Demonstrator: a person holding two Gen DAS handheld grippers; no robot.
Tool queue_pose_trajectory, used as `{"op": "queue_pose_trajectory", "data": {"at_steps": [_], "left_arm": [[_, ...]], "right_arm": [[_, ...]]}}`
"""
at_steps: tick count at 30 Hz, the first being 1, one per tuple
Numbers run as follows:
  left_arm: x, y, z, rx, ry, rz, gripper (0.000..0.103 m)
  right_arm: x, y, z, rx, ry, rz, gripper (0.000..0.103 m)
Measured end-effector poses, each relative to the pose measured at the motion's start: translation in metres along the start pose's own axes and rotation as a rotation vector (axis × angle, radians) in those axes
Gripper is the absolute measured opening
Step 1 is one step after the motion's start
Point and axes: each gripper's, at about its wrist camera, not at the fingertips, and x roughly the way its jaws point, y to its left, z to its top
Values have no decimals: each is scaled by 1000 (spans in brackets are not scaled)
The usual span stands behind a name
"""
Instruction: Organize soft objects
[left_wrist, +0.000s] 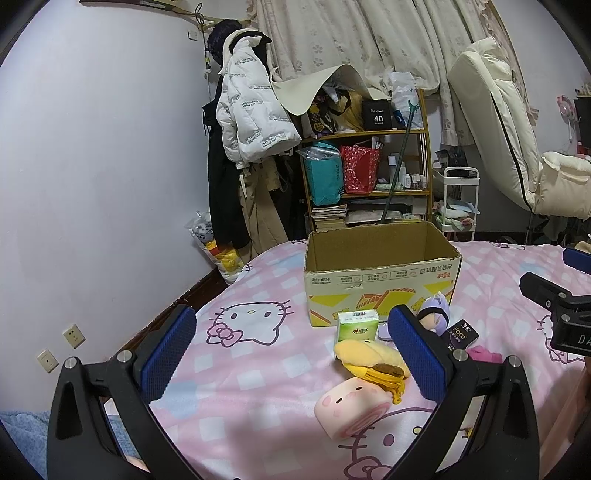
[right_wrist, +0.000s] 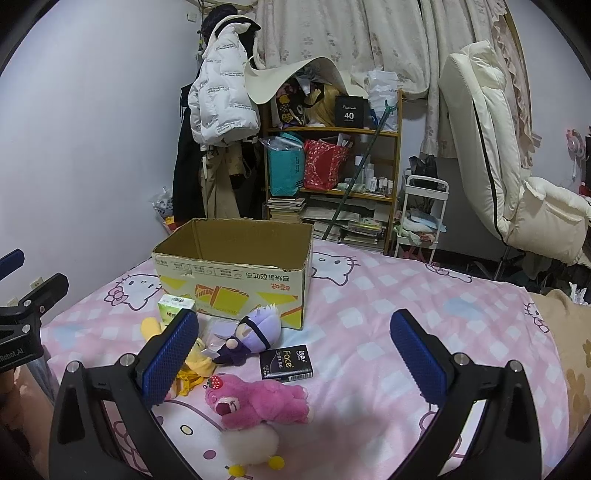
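Observation:
An open cardboard box (left_wrist: 382, 280) stands on the pink Hello Kitty bedspread (left_wrist: 258, 387); it also shows in the right wrist view (right_wrist: 236, 280). In front of it lie a yellow plush (left_wrist: 369, 360), a pink roll-shaped squishy (left_wrist: 351, 408), a purple-haired doll (right_wrist: 251, 332), a pink bear plush (right_wrist: 258, 402), a white fluffy toy (right_wrist: 249, 441), a green tissue pack (left_wrist: 357, 325) and a black Face pack (right_wrist: 286, 363). My left gripper (left_wrist: 291, 354) is open and empty above the bed, left of the toys. My right gripper (right_wrist: 293, 354) is open and empty above the pink bear.
A wooden shelf (right_wrist: 332, 162) full of bags and books stands past the bed. Coats (left_wrist: 251, 110) hang on the wall to its left. A white cart (right_wrist: 421, 218) and a cream chair (right_wrist: 517, 184) are at the right. A tan blanket (right_wrist: 569, 350) lies at the bed's right edge.

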Motion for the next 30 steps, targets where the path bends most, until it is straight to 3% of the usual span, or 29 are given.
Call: {"op": "queue_pose_trajectory", "data": {"at_steps": [30], "left_arm": [[-2,2,2,2,3,1,102]], "right_arm": [[0,0,0,-2,0,-4,103]]}}
